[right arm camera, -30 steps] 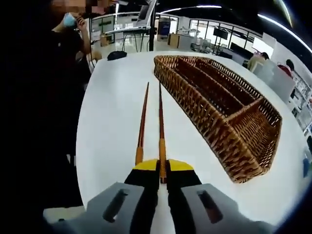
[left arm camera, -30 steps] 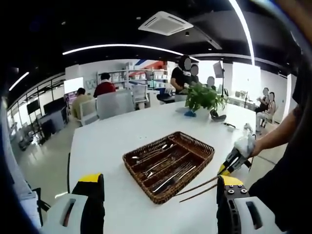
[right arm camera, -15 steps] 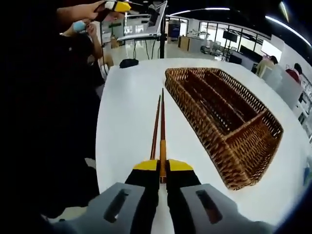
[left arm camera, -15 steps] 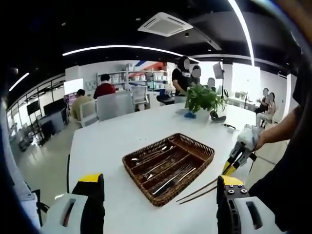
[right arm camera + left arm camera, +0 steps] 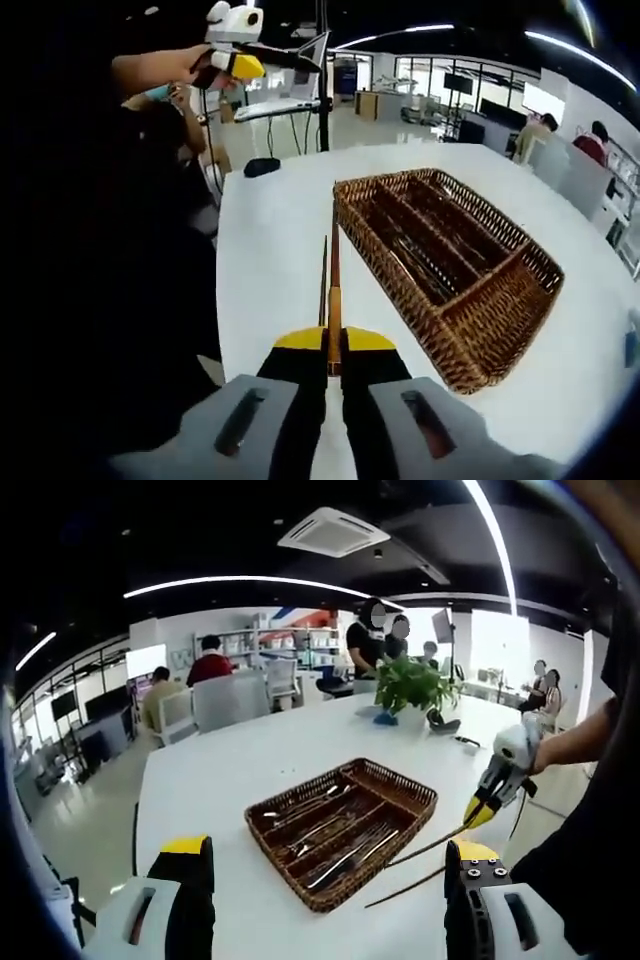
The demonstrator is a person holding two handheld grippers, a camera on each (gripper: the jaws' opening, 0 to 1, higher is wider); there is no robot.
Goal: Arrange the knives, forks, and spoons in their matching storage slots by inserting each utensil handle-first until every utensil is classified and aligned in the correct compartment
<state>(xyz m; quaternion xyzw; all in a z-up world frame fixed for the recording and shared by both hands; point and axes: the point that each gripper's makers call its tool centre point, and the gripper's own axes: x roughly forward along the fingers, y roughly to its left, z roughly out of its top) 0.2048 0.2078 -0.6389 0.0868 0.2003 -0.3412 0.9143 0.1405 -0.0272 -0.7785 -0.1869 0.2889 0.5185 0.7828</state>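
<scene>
A brown wicker basket with long compartments stands on the white table, and metal utensils lie in its slots. My left gripper hangs open above the table's near edge, nothing between its jaws. My right gripper comes in from the right, shut on a brown chopstick lifted at a slant. A second chopstick lies on the table beside the basket. In the right gripper view, my right gripper grips the chopstick, with the basket to its right and the left gripper raised far away.
A potted plant and a dark object stand at the table's far side. Chairs and several people are beyond it. A black object lies near the table's end. The person's dark clothing is close on the left.
My right gripper has risen and carries one chopstick up off the table, while the other stays lying by the basket. The left gripper stays open and nearly still.
</scene>
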